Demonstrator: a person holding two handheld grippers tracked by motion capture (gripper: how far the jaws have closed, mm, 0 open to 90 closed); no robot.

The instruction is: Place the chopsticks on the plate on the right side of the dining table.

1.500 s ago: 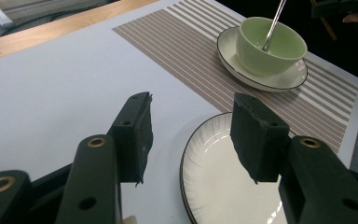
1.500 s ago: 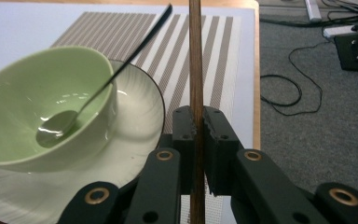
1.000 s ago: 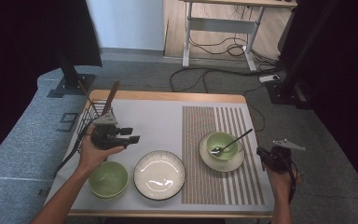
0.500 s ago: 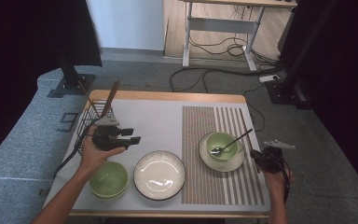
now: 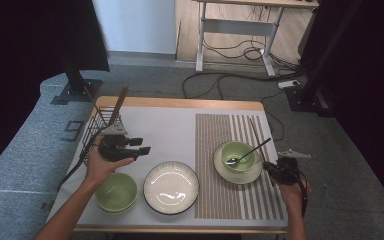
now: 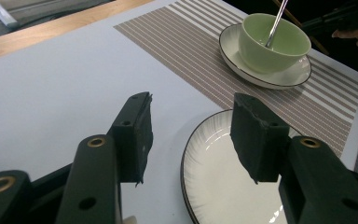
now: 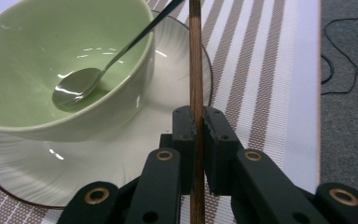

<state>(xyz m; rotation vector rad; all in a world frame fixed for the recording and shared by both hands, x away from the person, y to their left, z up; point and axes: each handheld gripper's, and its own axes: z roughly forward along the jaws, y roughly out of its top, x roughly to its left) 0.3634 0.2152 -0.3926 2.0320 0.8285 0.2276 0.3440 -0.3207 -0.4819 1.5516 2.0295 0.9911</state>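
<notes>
Right gripper view shows my right hand-held gripper (image 7: 196,128) clamped on a wooden chopstick (image 7: 196,70), the stick running straight up between the pads and lying over the striped placemat (image 7: 261,70). At about ten o'clock from the grip sits the green bowl (image 7: 37,112) on its saucer (image 7: 121,163), a spoon (image 7: 81,86) resting inside. My left hand-held gripper (image 6: 191,135) hangs with its jaws apart and nothing between them, above the tabletop (image 6: 51,84) with the white plate (image 6: 223,186) at its five o'clock. I judge the risk to be the thin stick pivoting or slipping in so narrow a pinch. Swinging it toward nine o'clock could knock the spoon handle or clip the bowl's rim, tipping it on the saucer.
</notes>
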